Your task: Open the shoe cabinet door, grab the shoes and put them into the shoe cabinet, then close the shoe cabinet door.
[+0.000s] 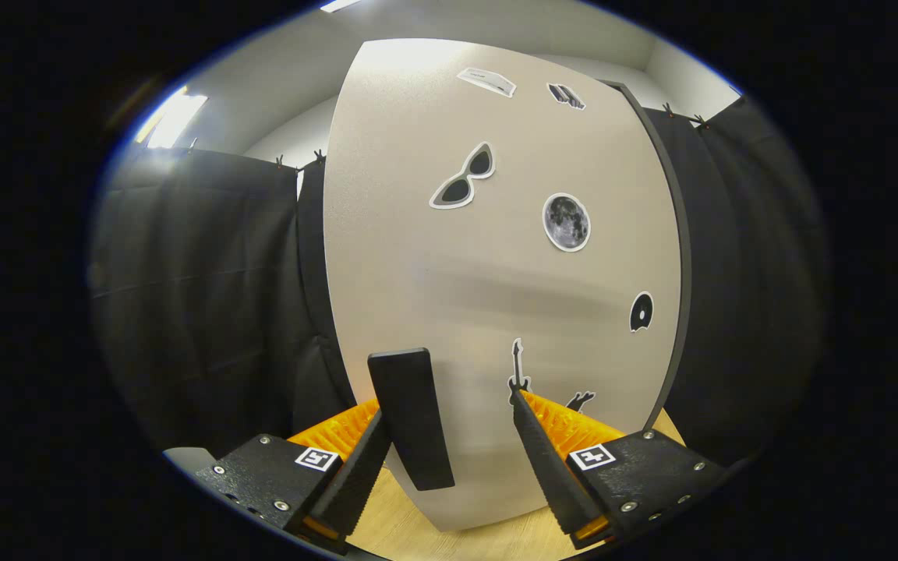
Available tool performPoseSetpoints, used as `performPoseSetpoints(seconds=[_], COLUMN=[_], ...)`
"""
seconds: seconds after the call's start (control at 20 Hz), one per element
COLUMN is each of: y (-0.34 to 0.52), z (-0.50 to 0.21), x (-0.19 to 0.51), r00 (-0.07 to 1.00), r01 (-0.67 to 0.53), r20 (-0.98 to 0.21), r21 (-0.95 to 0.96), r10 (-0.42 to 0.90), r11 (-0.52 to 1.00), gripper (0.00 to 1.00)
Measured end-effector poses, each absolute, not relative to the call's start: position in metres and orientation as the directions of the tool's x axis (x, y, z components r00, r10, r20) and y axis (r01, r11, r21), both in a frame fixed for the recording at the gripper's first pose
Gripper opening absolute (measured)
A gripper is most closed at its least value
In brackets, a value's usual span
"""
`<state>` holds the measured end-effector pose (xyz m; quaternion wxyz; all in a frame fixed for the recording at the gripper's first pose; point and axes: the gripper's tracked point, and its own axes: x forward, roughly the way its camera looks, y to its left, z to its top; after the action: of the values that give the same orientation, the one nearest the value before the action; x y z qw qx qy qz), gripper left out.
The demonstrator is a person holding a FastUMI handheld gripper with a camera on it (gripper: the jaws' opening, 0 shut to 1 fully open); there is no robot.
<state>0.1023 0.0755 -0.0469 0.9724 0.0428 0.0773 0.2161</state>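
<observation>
Tool [449, 417] spread wide, clasping nothing, fingers straddling black handle [410, 417] near left finger, likely lining up to pull. Shoe cabinet door [496, 273] shut, pale panel upright just ahead, standing on wooden surface [418, 530]. Stickers on door: moon [567, 222], sunglasses [463, 176]. Shoes unseen; opening step not yet done.
</observation>
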Motion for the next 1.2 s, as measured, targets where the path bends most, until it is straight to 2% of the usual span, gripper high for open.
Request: performPoseSetpoints(seconds=[1.2], y=[0.0744], z=[-0.0517], x=[0.1030], r00=[0.906], r01=[-0.390], r20=[-0.160], r21=[0.043], r10=[0.392], r11=[0.920], gripper=[0.94])
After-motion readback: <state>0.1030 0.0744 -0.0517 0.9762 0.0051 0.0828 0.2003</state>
